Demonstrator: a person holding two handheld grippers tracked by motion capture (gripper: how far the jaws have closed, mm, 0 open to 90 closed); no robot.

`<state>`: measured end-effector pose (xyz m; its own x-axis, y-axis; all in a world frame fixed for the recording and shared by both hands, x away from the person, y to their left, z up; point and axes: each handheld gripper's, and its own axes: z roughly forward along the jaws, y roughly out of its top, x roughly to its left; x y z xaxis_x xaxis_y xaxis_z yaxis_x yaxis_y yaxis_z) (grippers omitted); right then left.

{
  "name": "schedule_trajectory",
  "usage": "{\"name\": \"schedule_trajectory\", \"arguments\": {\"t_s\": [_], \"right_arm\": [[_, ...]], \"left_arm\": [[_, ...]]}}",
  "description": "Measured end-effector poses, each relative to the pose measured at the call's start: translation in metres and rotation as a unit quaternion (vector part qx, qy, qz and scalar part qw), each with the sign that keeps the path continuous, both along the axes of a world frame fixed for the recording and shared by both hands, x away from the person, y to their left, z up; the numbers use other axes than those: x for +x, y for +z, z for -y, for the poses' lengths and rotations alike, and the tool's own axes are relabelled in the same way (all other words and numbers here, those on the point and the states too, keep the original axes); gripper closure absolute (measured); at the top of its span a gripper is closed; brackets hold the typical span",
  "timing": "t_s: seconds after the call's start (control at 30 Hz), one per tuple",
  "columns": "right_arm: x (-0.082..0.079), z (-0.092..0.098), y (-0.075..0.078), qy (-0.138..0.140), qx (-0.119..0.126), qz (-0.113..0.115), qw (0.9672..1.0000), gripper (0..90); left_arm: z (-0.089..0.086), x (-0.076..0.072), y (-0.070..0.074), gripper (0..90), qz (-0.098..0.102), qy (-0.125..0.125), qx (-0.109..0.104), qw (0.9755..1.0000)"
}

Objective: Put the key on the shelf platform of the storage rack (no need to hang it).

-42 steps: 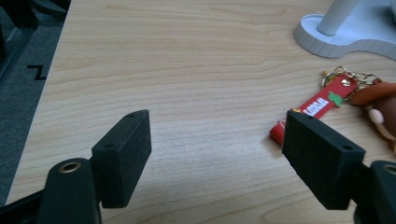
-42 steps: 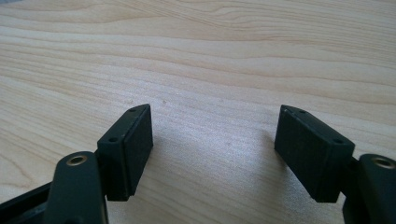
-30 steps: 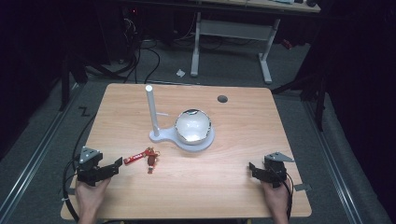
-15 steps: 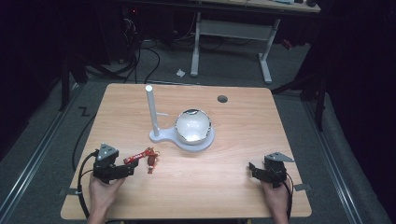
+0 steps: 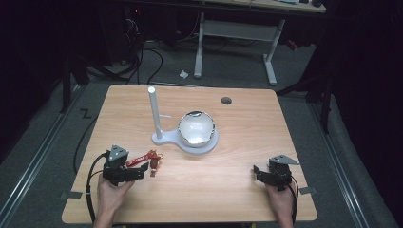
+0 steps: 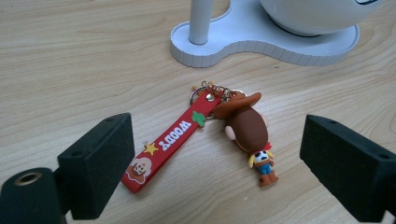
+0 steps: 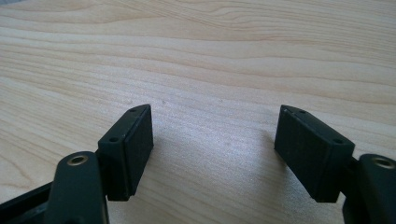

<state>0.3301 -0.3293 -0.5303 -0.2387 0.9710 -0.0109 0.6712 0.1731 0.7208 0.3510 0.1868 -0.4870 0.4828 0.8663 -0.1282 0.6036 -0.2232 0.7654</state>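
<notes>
Wooden table [image 5: 237, 190], lit from above, dark surroundings.

Left gripper [image 6: 215, 163]: jaws spread wide, released, nothing between the pads in contact. In the high view the left gripper [image 5: 138, 172] sits at about 8 o'clock from the table centre, held by the left hand [image 5: 111, 197], cable trailing off the near edge.

Keychain [image 6: 210, 133]: lies flat on the table in the gap ahead of the left jaws, touching neither. It has two parts joined at a metal ring [image 6: 208, 91]: a red strap [image 6: 170, 142] lettered "WOODY", with a star and a small face at its near end, and a cowboy figure [image 6: 250, 133] with brown hat, lying on its side, feet toward the camera. Strap end sits just beside the left-hand jaw in that view; figure nearer the middle. In the high view the keychain [image 5: 147, 160] is at 7–8 o'clock from the white stand.

White stand [image 5: 187, 137]: flat base with upright post [image 5: 154, 111] at its 9 o'clock side and a rounded white bowl-like object [image 5: 196, 128] at its 3 o'clock side. Near table centre, apart from the keychain.

Right gripper [image 7: 215, 149]: jaws apart, released, bare wood between them. In the high view the right gripper [image 5: 266, 175] is at about 4 o'clock, held by the right hand [image 5: 280, 202], well apart from the stand.

Round hole [image 5: 226, 100] in the tabletop at about 1 o'clock.
</notes>
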Motion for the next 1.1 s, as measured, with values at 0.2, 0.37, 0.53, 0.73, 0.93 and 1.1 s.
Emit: {"name": "schedule_trajectory", "arguments": {"t_s": [0.2,0.37,0.53,0.73,0.93,1.1], "right_arm": [[0.000,0.000,0.000,0.000,0.000,0.000,1.0000,28.2],[0.000,0.000,0.000,0.000,0.000,0.000,1.0000,28.2],[0.000,0.000,0.000,0.000,0.000,0.000,1.0000,28.2],[0.000,0.000,0.000,0.001,-0.001,0.001,1.0000,28.1],[0.000,0.000,0.000,0.001,-0.002,0.001,1.0000,28.1],[0.000,0.000,0.000,0.000,0.000,0.000,1.0000,28.1]], "left_arm": [[0.008,0.003,-0.001,8.1,-0.004,-0.011,0.002,0.9999],[0.020,0.014,-0.008,7.1,-0.021,-0.018,0.013,0.9996],[0.026,0.024,-0.018,7.3,-0.043,-0.017,0.020,0.9987],[0.029,0.031,-0.026,7.2,-0.049,-0.007,0.040,0.9980],[0.028,0.039,-0.033,8.2,-0.063,-0.003,0.042,0.9971],[0.031,0.040,-0.038,11.2,-0.074,-0.009,0.045,0.9962]]}}
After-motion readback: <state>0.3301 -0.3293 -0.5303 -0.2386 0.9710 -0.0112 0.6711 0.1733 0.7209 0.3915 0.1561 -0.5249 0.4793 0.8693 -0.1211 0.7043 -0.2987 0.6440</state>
